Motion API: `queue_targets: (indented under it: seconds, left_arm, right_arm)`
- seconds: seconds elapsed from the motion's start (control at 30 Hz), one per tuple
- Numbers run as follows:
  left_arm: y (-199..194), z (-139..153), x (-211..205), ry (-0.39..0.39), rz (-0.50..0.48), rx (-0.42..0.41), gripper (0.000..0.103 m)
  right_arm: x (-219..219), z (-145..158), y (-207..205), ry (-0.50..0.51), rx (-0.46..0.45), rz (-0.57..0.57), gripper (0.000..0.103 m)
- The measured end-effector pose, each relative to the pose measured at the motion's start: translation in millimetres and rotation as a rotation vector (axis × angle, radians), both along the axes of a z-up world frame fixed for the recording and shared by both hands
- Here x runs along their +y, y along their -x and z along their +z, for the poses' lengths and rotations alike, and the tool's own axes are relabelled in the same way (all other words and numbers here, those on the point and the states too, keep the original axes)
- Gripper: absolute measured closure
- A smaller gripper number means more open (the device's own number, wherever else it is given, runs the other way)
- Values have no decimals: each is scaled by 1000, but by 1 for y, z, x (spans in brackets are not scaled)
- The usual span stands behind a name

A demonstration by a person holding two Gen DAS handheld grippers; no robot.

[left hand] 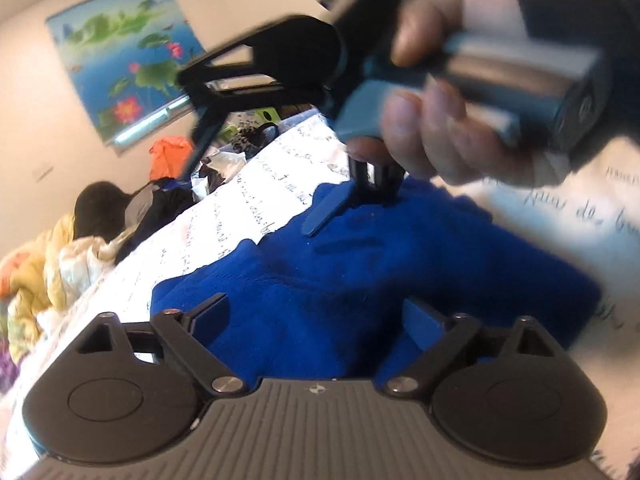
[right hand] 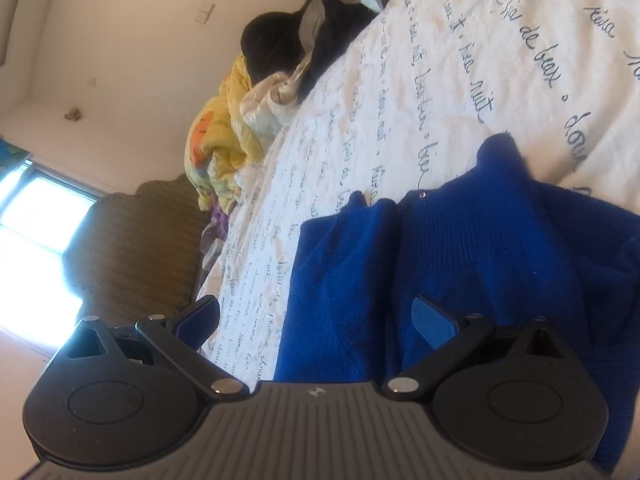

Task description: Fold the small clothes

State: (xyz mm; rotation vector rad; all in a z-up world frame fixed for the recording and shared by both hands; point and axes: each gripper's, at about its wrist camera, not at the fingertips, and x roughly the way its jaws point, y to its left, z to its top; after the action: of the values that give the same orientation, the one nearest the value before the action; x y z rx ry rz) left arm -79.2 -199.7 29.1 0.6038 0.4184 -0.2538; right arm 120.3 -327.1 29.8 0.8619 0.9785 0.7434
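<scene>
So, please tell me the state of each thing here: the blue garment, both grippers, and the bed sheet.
Blue sweater: lying on the bed, partly folded, one layer over another.
Left gripper: open, above the sweater, holding nothing.
Right gripper: open, holding nothing, one finger over the sweater, the other over the sheet.
Bed sheet: spread flat, slightly wrinkled.
Pile of clothes: heaped unfolded at the bed's edge.

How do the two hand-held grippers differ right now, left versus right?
The left hand-held gripper has the blue garment between its fingers; the right hand-held gripper straddles the garment's edge, one finger over the printed sheet. The left's view shows the other gripper; the right's shows none. Both are open, holding nothing.
</scene>
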Motion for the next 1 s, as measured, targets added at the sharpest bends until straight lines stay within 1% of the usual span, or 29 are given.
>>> queue_targets:
  seconds: [0.07, 0.1, 0.13, 0.17, 0.2, 0.3, 0.33, 0.37, 0.4, 0.43, 0.47, 0.5, 0.53, 0.6, 0.67, 0.73, 0.8, 0.87, 0.9, 0.93, 0.97, 1.0]
  left_arm:
    - [0, -3, 2, -9, -14, 46, 17]
    - [1, -2, 4, 6, -29, 67, 19]
    - [3, 0, 7, 20, -45, 76, 18]
    - [6, 1, 9, 31, -58, 81, 16]
    - [-1, 0, 13, 35, -71, 85, 14]
    - [-3, -8, 16, 32, -86, 78, 14]
    - [-5, -8, 18, 41, -88, 82, 17]
    - [-9, -8, 19, 57, -84, 90, 22]
    - [-14, -9, 20, 71, -65, 102, 41]
    - [-19, -8, 22, 90, -51, 121, 64]
    - [-23, -4, 24, 115, -40, 142, 74]
    - [-23, 0, 27, 137, -24, 141, 85]
    - [-24, 6, 30, 156, -6, 135, 90]
    - [-21, 19, 35, 190, 12, 99, 90]
    - [-9, 39, 37, 226, -26, 46, 91]
    - [3, 52, 37, 252, -82, 12, 92]
    - [13, 56, 36, 266, -139, 15, 92]
    - [20, 50, 32, 244, -177, 27, 92]
    - [22, 46, 30, 232, -180, 39, 92]
    - [22, 43, 29, 225, -181, 50, 92]
    - [23, 41, 28, 223, -183, 56, 92]
    - [23, 40, 27, 227, -193, 59, 92]
  right_arm:
    - [0, 0, 3, -9, 0, -3, 0]
    - [-1, 0, 5, -5, -4, -7, 0]
    - [-3, 0, 7, 0, -3, -9, 0]
    - [-7, 0, 8, 4, 0, -11, 0]
    - [-10, -1, 9, 8, 4, -16, 0]
    - [-17, -4, 6, 10, 22, -30, 0]
    - [-17, -5, 5, 11, 28, -35, 0]
    - [-17, -5, 3, 12, 33, -37, 0]
    - [-16, -5, 2, 10, 35, -37, 0]
    - [-15, -4, 1, 9, 35, -35, 0]
    - [-12, -3, 0, 11, 32, -31, 0]
    - [-9, -2, -1, 12, 27, -23, 0]
    - [-6, -1, -1, 11, 23, -14, 0]
    - [-1, 1, -3, 10, 21, 16, 0]
    - [9, 1, -9, 26, 28, 66, 0]
    - [20, -4, -17, 31, 51, 126, 0]
    - [31, -10, -27, 34, 81, 153, 0]
    - [42, -15, -36, 27, 96, 165, 1]
    - [45, -16, -39, 39, 86, 158, 8]
    - [47, -16, -40, 70, 61, 147, 56]
    - [49, -16, -41, 146, 44, 137, 92]
    - [48, -15, -40, 196, 32, 130, 92]
